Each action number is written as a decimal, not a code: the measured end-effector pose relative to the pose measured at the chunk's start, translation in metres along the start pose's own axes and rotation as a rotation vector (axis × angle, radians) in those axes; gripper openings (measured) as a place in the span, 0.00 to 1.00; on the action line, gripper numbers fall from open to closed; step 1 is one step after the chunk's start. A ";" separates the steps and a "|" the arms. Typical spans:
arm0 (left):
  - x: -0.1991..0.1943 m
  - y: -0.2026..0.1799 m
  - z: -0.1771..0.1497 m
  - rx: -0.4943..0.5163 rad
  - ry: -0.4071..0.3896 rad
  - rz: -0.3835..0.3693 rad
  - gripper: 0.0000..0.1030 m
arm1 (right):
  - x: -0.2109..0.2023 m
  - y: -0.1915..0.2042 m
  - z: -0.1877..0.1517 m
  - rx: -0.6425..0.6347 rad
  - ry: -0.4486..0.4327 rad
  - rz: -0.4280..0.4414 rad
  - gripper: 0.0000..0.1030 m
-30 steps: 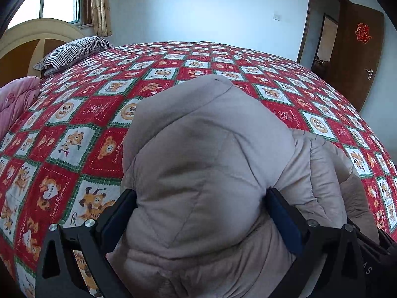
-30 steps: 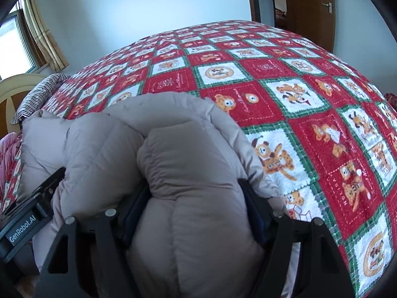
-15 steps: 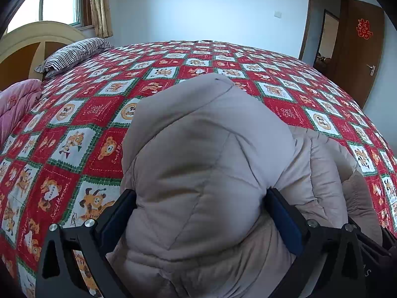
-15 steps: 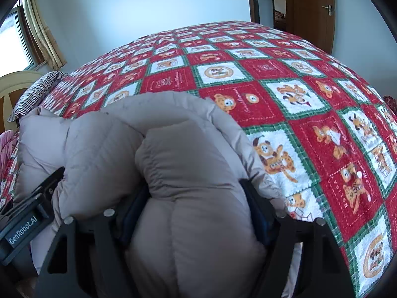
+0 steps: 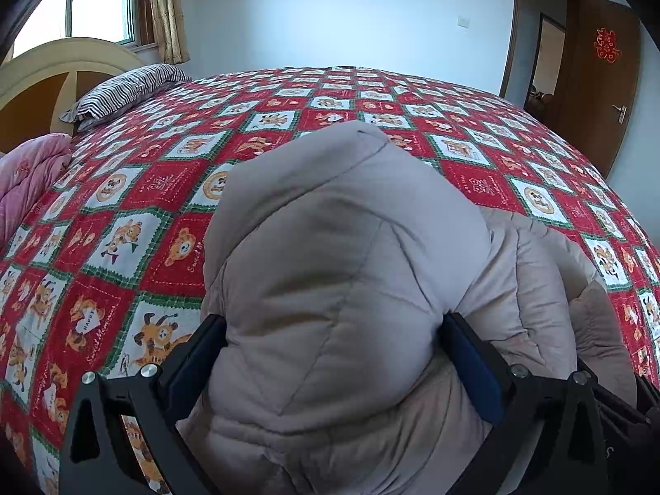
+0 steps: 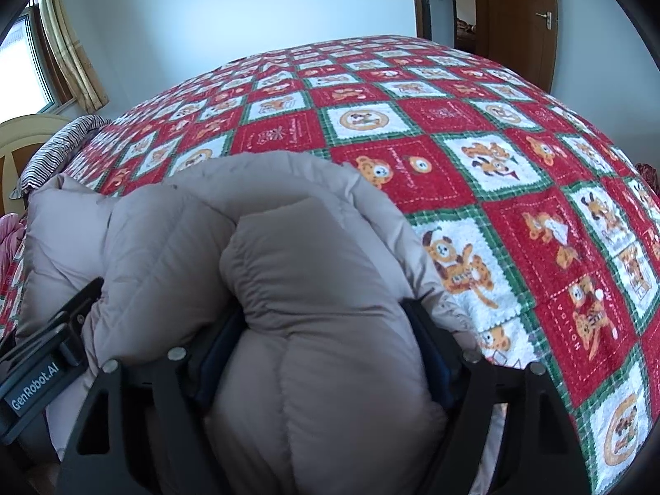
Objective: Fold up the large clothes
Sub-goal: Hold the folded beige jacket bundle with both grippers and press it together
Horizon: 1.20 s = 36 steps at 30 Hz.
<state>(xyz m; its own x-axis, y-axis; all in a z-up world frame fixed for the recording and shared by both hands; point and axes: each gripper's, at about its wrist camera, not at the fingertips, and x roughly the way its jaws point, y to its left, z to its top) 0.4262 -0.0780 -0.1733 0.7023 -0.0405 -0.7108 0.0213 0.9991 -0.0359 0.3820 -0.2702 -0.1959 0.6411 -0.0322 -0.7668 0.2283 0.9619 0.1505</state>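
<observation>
Across the last second little has shifted: the beige puffer coat [image 5: 342, 288] keeps the same bunched shape on the bear-print quilt [image 5: 123, 247], rising slightly, so the fold looks mid-carry rather than laid down. Ahead of both tools the quilt lies bare. The left gripper [image 5: 334, 354] stays clamped wide around a thick padded bundle; the right gripper [image 6: 326, 346] likewise pinches a fat roll of coat.

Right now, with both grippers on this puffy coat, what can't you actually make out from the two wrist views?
- Left wrist view: the beige down coat bulges between the left gripper fingers, hiding its fingertips.
- Right wrist view: the same padding fills the right gripper, covering its pads.
- Both views: the coat's lower part is cut off by the bottom edge.
- The quilt under the coat is hidden.
</observation>
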 end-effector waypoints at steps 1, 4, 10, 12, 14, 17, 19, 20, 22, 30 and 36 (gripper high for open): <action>0.000 0.001 0.000 0.000 0.000 0.000 1.00 | 0.001 0.000 0.000 -0.002 0.002 0.000 0.78; -0.001 0.001 0.000 0.004 0.000 0.004 1.00 | 0.001 0.000 0.001 -0.002 0.004 0.001 0.78; 0.000 0.000 0.001 0.009 0.001 0.018 1.00 | 0.000 0.000 0.001 -0.007 0.008 -0.004 0.78; 0.001 0.000 0.001 0.009 0.003 0.016 1.00 | 0.002 0.000 0.001 -0.009 0.009 -0.005 0.79; 0.001 -0.001 0.002 0.011 0.010 0.016 1.00 | 0.003 -0.001 0.002 -0.009 0.014 0.002 0.79; -0.001 0.000 0.004 0.013 0.029 0.007 1.00 | 0.003 -0.002 0.003 -0.011 0.019 0.007 0.79; -0.006 0.001 0.004 0.010 0.030 0.004 1.00 | 0.002 -0.002 0.003 -0.016 0.022 0.011 0.79; -0.010 0.000 0.003 0.013 0.026 0.008 1.00 | 0.002 -0.003 0.003 -0.015 0.021 0.017 0.79; -0.020 0.002 -0.001 0.018 0.016 0.017 1.00 | 0.001 -0.004 0.001 -0.016 0.017 0.023 0.79; -0.052 0.008 -0.023 -0.027 -0.001 -0.021 0.99 | -0.001 -0.006 0.000 -0.011 0.007 0.032 0.79; -0.033 0.013 -0.024 -0.071 0.014 -0.056 0.99 | -0.001 -0.005 0.001 -0.011 0.011 0.032 0.79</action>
<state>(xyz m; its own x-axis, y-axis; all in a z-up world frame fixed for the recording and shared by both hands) 0.3865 -0.0639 -0.1673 0.6916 -0.0971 -0.7157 0.0097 0.9921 -0.1252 0.3809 -0.2752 -0.1950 0.6401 0.0016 -0.7683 0.2000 0.9652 0.1686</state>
